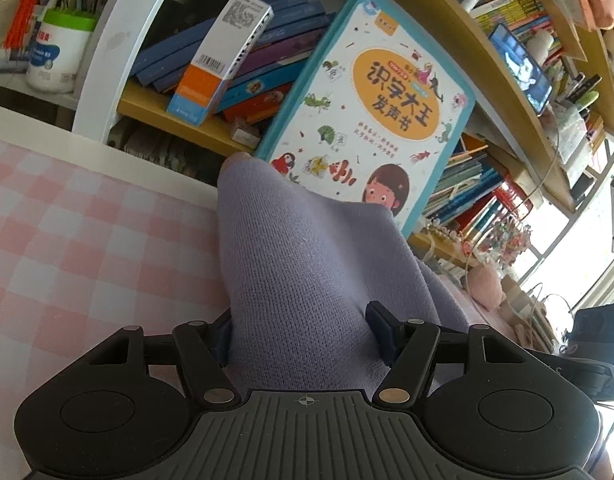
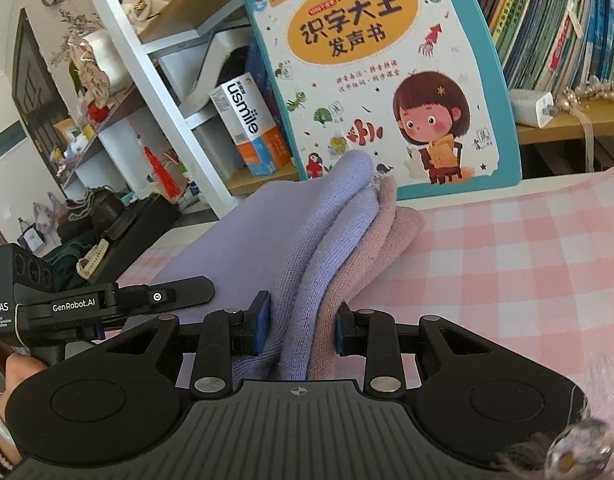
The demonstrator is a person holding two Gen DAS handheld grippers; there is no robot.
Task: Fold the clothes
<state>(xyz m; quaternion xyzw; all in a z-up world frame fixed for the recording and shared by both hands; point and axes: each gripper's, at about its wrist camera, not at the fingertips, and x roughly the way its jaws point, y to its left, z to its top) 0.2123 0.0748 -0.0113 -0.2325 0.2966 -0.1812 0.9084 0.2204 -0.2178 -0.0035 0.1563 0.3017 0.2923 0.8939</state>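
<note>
Both claws grip the same lavender knit garment (image 2: 267,232), which is bunched into several layers and lifted off the pink checked cloth (image 2: 527,264) covering the counter. The left claw (image 1: 303,332) has its blue pads pressed into a thick fold of the knit; the right claw (image 2: 303,328) pinches a stack of layers, lavender ones beside a pinker one on its right. The far end of the garment lies near the foot of a children's picture book (image 2: 387,72) leaning against the bookshelf (image 1: 427,12).

This looks like the carrying-over part of a fold. To do it well, both claws should travel level and together so the layers stay stacked and edges align. The knit is soft and stretchy, so pulling the claws apart would distort it. Lay the fold down flat on the checked cloth, short of the book, before either claw lets go.
</note>
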